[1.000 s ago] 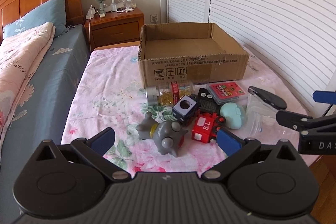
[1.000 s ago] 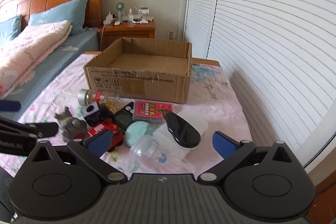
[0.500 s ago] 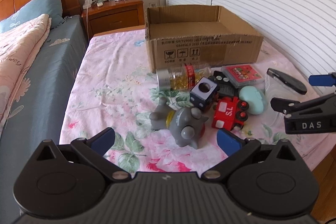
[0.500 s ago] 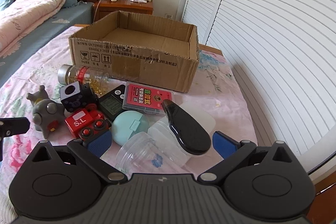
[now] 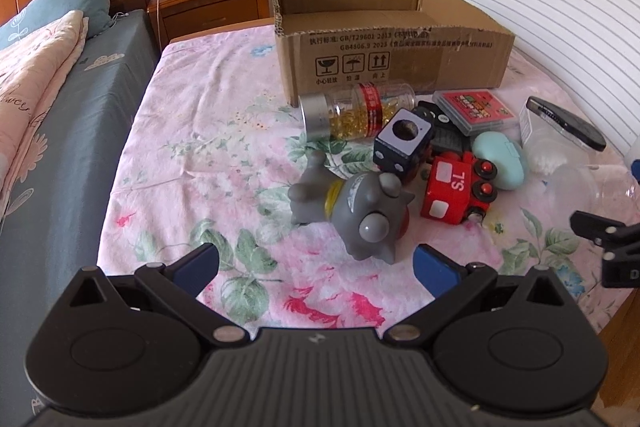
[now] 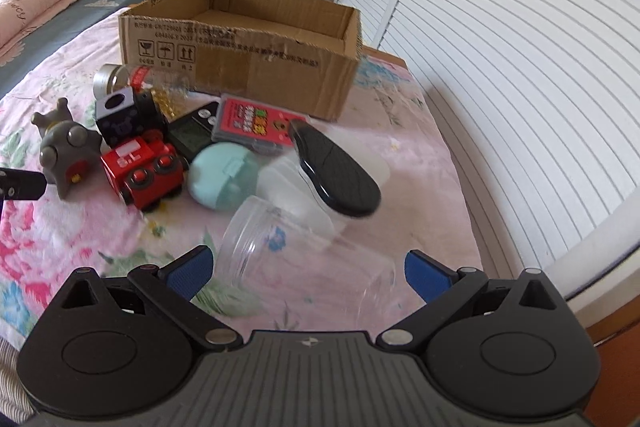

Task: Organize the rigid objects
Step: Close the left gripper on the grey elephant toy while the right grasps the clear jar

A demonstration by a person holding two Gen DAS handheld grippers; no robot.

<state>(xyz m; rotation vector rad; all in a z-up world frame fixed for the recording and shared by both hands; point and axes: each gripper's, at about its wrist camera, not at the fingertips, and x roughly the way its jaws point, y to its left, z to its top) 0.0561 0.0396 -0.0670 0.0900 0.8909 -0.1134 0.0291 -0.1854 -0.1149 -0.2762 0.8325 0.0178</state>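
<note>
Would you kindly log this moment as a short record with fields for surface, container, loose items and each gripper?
surface: floral sheet
container: cardboard box, open top, nothing seen inside
loose items: grey toy, red train, pill bottle on its side, teal case, clear jar on its side
left gripper: open, just short of the grey toy
right gripper: open, fingers either side of the clear jar

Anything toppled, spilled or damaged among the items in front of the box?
Nothing spilled. The capsule bottle lies on its side against the cardboard box, the clear jar is tipped over, and the grey toy lies toppled. The box's top edge is ragged.
</note>
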